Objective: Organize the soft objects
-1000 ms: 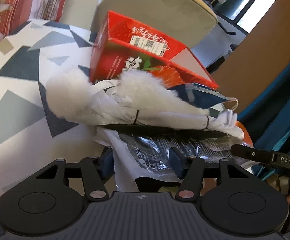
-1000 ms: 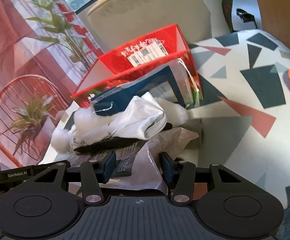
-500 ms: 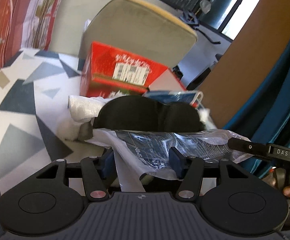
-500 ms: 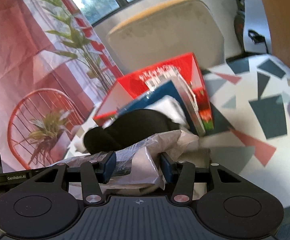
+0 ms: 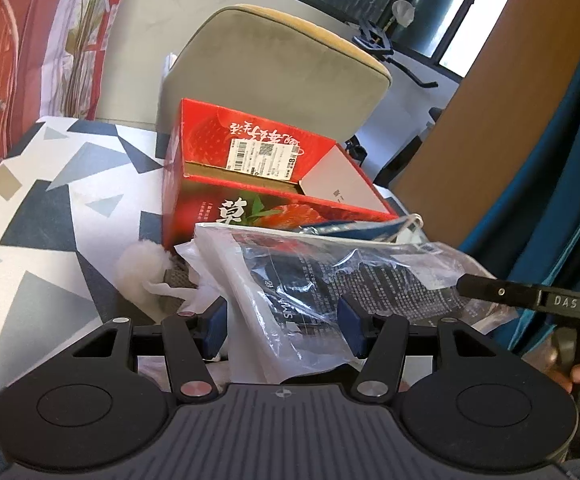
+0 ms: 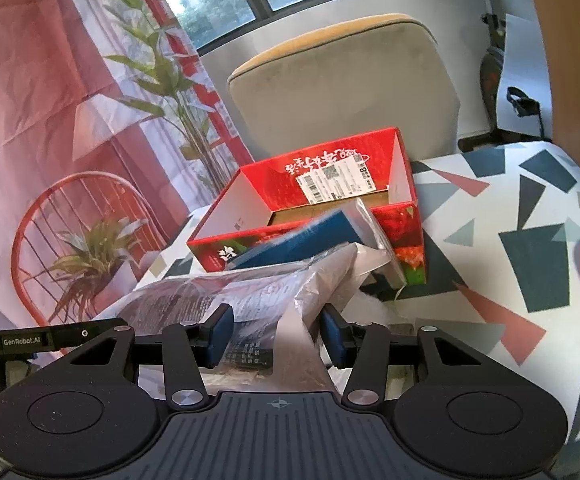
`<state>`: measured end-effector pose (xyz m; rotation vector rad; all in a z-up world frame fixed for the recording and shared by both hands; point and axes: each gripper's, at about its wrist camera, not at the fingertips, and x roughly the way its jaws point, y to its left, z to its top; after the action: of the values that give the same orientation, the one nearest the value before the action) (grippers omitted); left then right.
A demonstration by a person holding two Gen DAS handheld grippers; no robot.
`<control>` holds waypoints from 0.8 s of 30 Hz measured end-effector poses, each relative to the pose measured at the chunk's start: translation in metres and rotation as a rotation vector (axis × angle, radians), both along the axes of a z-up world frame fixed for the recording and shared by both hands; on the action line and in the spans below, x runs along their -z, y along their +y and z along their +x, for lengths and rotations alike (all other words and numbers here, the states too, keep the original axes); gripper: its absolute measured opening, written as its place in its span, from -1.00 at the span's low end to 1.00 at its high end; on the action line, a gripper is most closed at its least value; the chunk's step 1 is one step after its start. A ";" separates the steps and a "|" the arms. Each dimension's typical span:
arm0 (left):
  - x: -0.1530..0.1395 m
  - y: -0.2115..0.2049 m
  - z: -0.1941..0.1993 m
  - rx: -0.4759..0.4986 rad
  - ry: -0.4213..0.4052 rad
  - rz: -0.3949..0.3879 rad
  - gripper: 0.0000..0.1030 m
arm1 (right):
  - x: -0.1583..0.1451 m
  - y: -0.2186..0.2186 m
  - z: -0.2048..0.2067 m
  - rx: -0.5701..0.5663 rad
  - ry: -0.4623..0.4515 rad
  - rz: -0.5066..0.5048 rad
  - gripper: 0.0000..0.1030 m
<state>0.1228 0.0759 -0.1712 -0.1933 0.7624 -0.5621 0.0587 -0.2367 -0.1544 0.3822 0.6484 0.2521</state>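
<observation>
Packing midway: red box nearly empty.
Left gripper (image 5: 281, 326) and right gripper (image 6: 275, 336) each clamp the clear plastic bag (image 5: 330, 280) between them; red strawberry box (image 6: 322, 204) ahead holds little; white fluffy item (image 5: 139, 270) lies outside, front-left.

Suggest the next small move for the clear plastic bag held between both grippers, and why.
Probably carry the clear plastic bag with the dark item inside forward over the open red cardboard box. The left gripper and right gripper each have bag film between their fingers, the bag sits short of the box, and the box interior looks mostly free. A blue packet leans on its near wall.
</observation>
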 end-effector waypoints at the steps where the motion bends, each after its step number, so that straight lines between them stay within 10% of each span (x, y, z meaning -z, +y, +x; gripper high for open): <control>1: 0.000 0.000 0.001 0.003 -0.003 0.008 0.16 | 0.001 0.000 0.002 -0.010 0.000 -0.005 -0.14; 24: -0.027 -0.015 0.038 0.008 -0.134 0.118 0.16 | -0.050 0.028 0.043 -0.221 -0.098 -0.445 -0.49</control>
<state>0.1609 0.0608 -0.1437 -0.0431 0.6639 -0.5305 0.1017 -0.2090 -0.1043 -0.1290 0.6299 0.3255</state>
